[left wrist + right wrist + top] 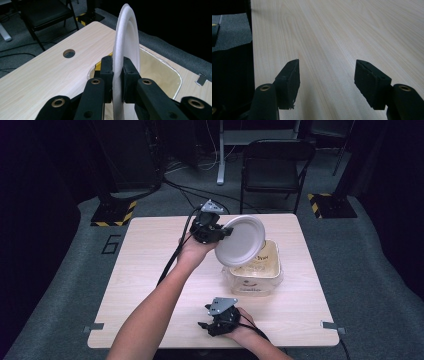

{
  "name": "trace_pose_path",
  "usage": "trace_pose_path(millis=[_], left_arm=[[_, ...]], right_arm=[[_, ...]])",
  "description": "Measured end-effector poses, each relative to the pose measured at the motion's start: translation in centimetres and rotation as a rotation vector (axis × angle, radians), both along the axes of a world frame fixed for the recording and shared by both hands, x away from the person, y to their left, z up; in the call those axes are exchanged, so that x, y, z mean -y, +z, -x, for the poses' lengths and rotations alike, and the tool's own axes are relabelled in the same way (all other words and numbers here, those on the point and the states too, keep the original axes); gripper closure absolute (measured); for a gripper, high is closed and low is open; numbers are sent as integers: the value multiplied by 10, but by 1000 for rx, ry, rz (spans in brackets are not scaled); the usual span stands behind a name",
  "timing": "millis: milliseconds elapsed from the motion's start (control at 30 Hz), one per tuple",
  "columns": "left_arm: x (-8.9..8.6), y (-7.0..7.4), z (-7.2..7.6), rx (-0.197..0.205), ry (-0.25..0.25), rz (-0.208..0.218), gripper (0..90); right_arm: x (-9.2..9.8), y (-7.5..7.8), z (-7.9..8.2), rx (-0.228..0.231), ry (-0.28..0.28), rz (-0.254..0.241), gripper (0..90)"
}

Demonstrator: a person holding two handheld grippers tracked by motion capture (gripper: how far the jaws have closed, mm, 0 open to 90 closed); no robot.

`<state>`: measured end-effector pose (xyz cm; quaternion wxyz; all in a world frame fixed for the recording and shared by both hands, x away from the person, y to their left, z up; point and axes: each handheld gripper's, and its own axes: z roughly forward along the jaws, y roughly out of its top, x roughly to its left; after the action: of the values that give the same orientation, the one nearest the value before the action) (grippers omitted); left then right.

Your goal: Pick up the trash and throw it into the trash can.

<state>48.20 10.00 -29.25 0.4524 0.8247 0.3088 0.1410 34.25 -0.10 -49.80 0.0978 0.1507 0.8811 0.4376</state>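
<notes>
L gripper [223, 233] clamped on rim of a round white paper plate [241, 241], held up on edge over the clear plastic tub with tan liner [260, 272].

Plate's tilted, hanging above the tub's far-left corner; tub sits right of centre on the light wood table [145, 265], nearer its right edge. R gripper [207, 324] rests low by the table's near edge, jaws wide apart w/ nothing between them, just bare wood beneath.
</notes>
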Motion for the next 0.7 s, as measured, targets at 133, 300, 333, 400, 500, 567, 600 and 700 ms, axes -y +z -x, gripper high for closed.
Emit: trace_pose_path(millis=[133,300,333,400,500,567,600,700], left_arm=[[6,-4,-2,0,3,-2,817],[13,-8,-5,-2,5,2,817],[15,-9,-6,0,4,2,817],[19,-11,-7,1,-1,-3,817],[23,-15,-9,6,-7,-13,817],[27,-17,-10,2,-5,-15,817],[28,-18,-10,-2,-5,-16,817],[33,-22,-11,1,-12,-31,816]], right_arm=[[0,0,0,2,0,3,361],[-1,0,1,-2,-1,4,361],[-1,0,1,-5,-2,2,361],[-1,-1,1,2,4,10,361],[-1,0,1,4,1,10,361],[-1,0,1,4,2,10,361],[-1,0,1,4,2,10,361],[-1,-1,1,10,4,9,361]])
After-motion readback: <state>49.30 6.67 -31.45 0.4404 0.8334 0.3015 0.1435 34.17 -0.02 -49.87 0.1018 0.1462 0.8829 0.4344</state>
